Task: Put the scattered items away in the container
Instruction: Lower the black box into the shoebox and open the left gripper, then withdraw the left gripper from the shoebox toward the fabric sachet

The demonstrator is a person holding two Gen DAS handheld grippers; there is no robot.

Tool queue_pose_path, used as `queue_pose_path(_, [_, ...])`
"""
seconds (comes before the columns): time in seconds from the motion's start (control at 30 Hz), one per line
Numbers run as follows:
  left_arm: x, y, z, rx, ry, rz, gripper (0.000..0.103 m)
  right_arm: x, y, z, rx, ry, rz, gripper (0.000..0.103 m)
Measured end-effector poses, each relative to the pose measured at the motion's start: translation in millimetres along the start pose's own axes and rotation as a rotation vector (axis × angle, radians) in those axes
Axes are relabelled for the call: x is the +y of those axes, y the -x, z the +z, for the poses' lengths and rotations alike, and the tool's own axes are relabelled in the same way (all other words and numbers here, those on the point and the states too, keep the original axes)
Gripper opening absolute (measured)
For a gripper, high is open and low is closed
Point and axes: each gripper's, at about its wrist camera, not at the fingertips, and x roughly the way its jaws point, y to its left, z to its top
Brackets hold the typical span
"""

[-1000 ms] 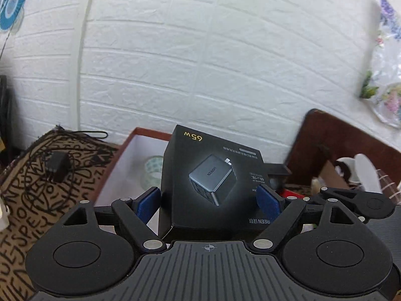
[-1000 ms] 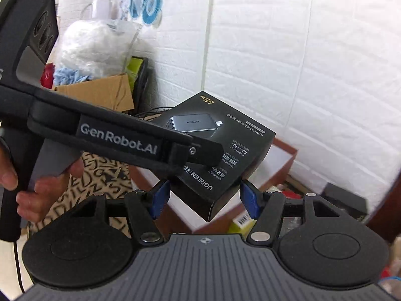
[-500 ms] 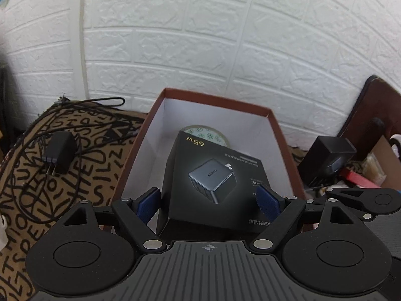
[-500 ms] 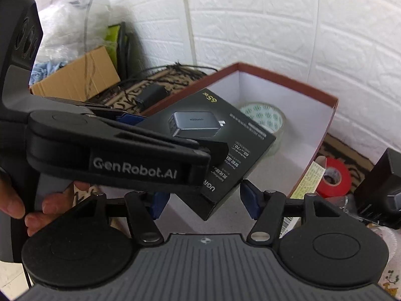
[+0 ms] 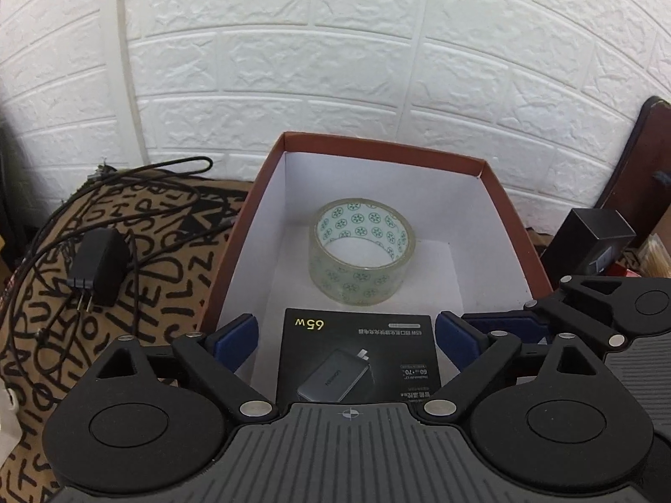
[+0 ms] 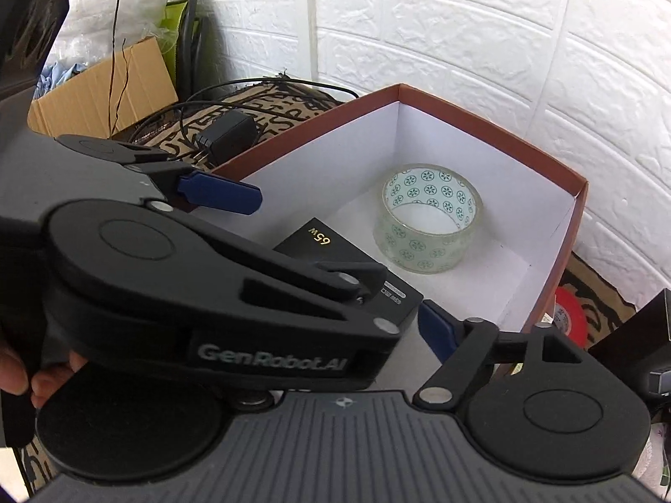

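— Charger box [image 5: 357,356]?
— Lying flat on the white floor of the container [image 5: 509,213], near its front edge, clear of both side walls.
— Left gripper [image 5: 346,335]?
— Just spread wider, blue pads apart from the box sides, gripping nothing.
— Right gripper [image 6: 331,306]?
— Also just opened; one pad seen beside the box corner, not pressing.
— Free room?
— Bare floor around the tape roll [image 5: 362,249] toward the back wall. Power adapter [image 5: 98,266] outside, left of the container.
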Motion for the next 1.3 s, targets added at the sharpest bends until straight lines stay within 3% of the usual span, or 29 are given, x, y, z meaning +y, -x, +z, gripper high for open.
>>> queue_pose_path(0.3, [-1,12,-3,0.021,0.038,0.018,0.101,5,13,0,-0.020,-0.001,0.015,0.098])
queue_pose_path(0.67, [-24,57,-9,-0.063,0.040,0.048,0.102,8,54,-10,-0.102,-0.012,0.041,0.100])
queue_pose_path(0.93, [-62,95,-28,-0.130,0.042,0.047,0.102,9,97,-32,-0.150,0.013,0.037,0.100])
queue_pose_path(1.3, [-131,139,-65,-0.210,0.049,-0.004,0.103,4,167,-88,-0.251,0.028,0.023,0.101])
